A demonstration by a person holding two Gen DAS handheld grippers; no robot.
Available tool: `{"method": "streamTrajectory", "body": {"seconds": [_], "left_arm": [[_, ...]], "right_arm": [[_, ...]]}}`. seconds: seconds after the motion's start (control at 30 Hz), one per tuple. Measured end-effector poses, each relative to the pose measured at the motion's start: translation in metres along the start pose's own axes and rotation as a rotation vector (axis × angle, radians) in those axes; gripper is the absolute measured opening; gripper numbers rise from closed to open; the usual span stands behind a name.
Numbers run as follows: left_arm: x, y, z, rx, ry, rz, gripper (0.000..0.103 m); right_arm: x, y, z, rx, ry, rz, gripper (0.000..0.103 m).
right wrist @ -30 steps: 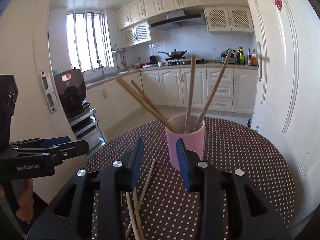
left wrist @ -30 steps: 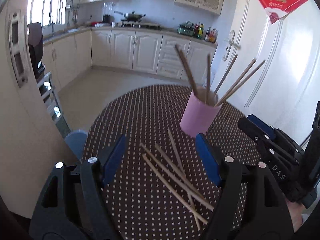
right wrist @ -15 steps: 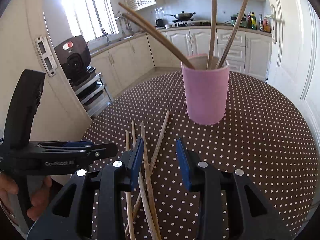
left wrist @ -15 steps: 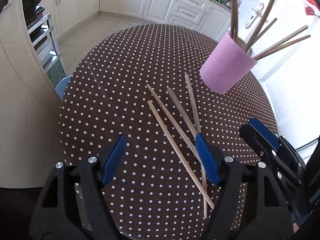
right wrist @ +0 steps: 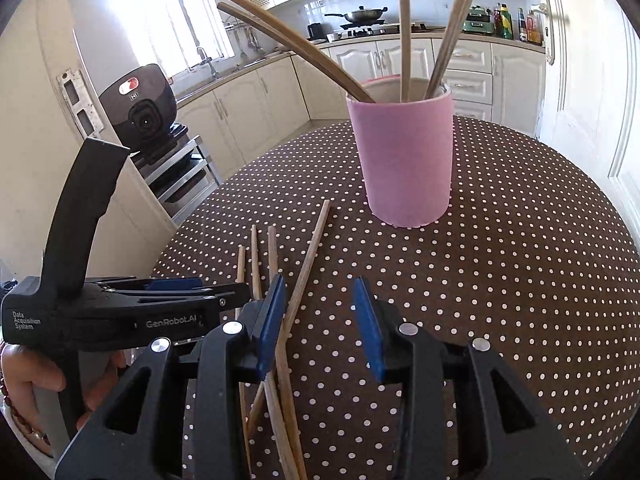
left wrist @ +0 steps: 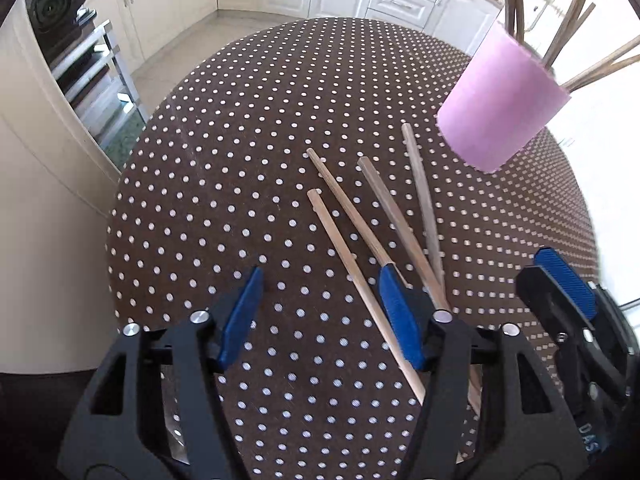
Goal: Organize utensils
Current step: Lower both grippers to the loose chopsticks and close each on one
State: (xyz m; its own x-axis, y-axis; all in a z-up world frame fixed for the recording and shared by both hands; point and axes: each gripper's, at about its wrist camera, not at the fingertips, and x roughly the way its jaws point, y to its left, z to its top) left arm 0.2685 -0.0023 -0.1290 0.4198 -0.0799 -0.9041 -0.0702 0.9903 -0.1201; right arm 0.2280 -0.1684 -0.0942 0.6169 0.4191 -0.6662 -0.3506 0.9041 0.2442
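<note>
Chopsticks [left wrist: 360,268] are what remains to be tidied: four loose ones lie fanned on the polka-dot table [left wrist: 224,184], their near ends crossing under the tools and their far ends splaying toward the cup. Nearest the lens, the left gripper [left wrist: 320,312] hangs low over them with its jaws spread wide and holding nothing; the leftmost stick runs up between its blue pads while the other three pass under or beside its right one. Just beside it, the right gripper [right wrist: 320,320] also has its jaws parted and empty, its left pad resting at the edge of the bundle. Farther back, near the sticks' far tips but apart from them, stands the pink cup [right wrist: 404,160], upright, with about five chopsticks already leaning in it. My reading is that the job is roughly half done: those in the cup are sorted, and the four on the table are yet to be gripped and dropped in
</note>
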Motion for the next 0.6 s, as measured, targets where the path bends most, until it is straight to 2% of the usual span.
{"method": "streamTrajectory", "body": {"seconds": [0.17,0.3,0.47,0.6], "left_arm": [[0.007,-0.010,0.006,0.051,-0.016,0.080,0.051],[0.006,-0.008,0.007,0.056,-0.021,0.079,0.044],[0.007,-0.001,0.012,0.051,-0.019,0.073,0.027],[0.006,0.008,0.011,0.046,-0.023,0.057,0.019]], "right_arm": [[0.004,-0.003,0.003,-0.003,0.017,0.006,0.034],[0.008,0.001,0.008,-0.021,0.034,0.010,0.034],[0.018,0.010,0.012,-0.047,0.064,0.012,0.035],[0.031,0.023,0.016,-0.081,0.099,0.018,0.034]]}}
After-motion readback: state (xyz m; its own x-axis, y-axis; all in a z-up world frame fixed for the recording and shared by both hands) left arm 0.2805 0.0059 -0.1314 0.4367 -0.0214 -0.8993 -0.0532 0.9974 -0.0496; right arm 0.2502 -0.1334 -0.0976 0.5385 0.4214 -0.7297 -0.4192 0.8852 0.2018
